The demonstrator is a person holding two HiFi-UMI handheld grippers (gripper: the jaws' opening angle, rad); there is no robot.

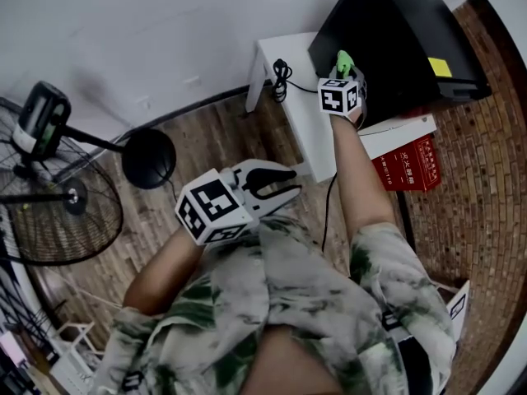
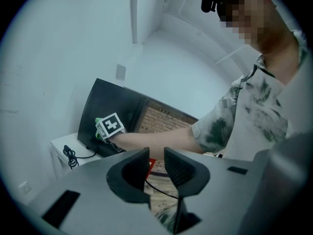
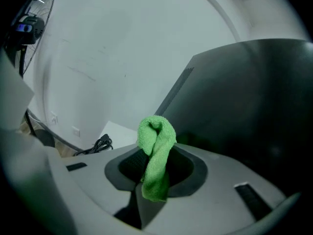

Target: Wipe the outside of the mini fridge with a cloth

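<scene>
Right gripper (image 3: 155, 164) clamped on a folded green cloth (image 3: 156, 133), cloth raised close to the side of the black mini fridge (image 1: 395, 31), fridge standing on a low white table (image 1: 284, 72), left gripper (image 2: 156, 166) near the body, jaws slightly apart, nothing between them

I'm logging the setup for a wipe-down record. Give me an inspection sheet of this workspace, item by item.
Surface: white table, carrying the fridge.
Job's things: black mini fridge; green cloth held close to its side.
Clutter: red box beside the table.
Grippers: right gripper shut on the cloth; left gripper open, empty, away from the fridge.
Cables: coiled black cable on the table; another cable hangs below it.
Surroundings: fan on the wood floor, white wall.
</scene>
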